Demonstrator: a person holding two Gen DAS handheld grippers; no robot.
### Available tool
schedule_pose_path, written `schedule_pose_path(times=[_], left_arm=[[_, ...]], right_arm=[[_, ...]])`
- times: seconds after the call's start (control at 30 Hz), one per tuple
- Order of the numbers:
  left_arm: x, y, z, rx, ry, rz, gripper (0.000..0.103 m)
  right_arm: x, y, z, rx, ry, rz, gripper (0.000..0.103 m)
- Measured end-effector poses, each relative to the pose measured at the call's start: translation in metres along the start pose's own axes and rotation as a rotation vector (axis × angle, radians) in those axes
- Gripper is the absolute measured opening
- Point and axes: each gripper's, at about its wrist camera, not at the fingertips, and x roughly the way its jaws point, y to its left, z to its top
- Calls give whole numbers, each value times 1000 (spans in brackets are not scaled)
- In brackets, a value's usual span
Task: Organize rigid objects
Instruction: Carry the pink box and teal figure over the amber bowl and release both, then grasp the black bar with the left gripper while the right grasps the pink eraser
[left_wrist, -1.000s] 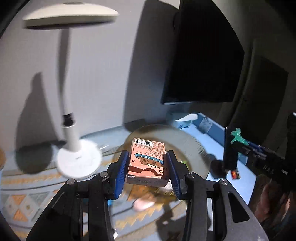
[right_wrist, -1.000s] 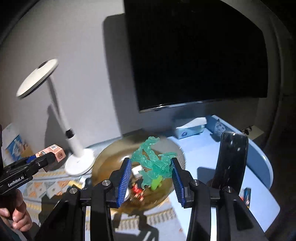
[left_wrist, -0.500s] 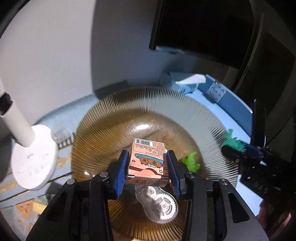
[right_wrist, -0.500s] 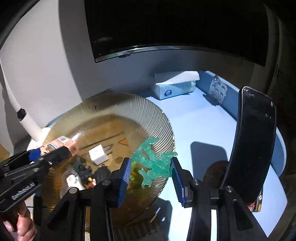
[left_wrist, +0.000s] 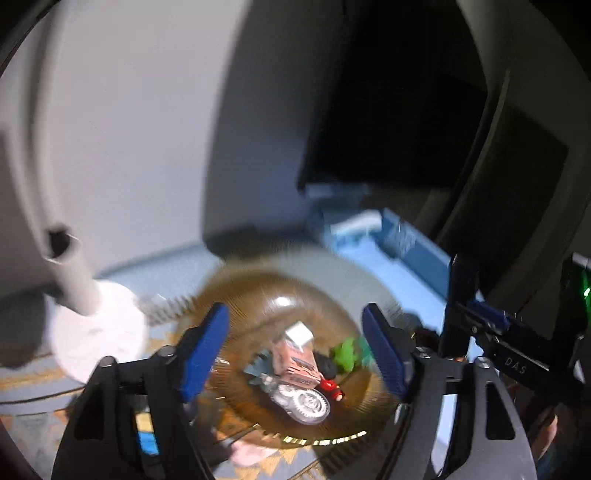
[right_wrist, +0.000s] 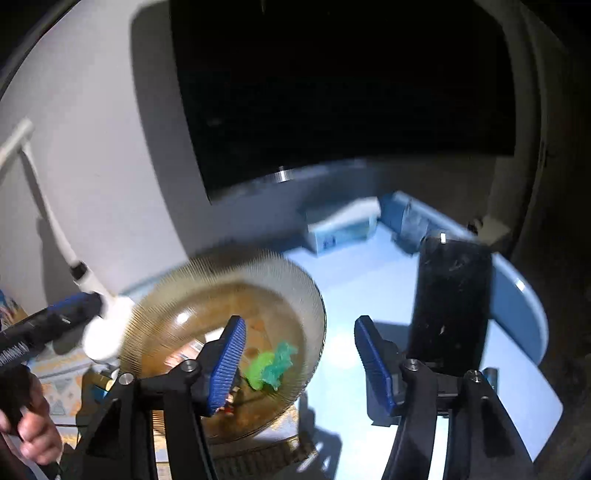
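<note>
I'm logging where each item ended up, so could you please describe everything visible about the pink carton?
The pink carton is a small box, apparently printed cardboard, with cartoon artwork, blurred here. It lies tilted inside the ribbed amber glass bowl, resting on other small items, with a toothed clear gear piece at its near end and a white cube at its far end. The opening left gripper frames it without touching.

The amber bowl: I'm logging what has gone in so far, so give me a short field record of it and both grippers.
bowl: ribbed amber glass bowl, on the patterned mat
contents: pink carton, green toy, clear gear, white cube, small red piece
left gripper: jaws opening, nothing gripped, carton lies below
right gripper: jaws opening, nothing gripped, toy lies below
</note>
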Motion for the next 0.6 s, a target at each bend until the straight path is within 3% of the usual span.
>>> schedule_pose_path(times=[0.13,0.3,0.5,0.6], left_arm=[[-64,11,-3,-4,-91,61,76],[-112,18,-16,4,-137,133,76],[-134,30,-41,-7,-117,179,76],[-124,38,-63,-15,-51,210,76]], right_arm=[[-33,10,2,-7,-45,41,61],[-59,31,-9,-31,-50,89,61],[-71,56,-30,-60,-17,156,61],[-71,70,-46,-74,22,194,61]])
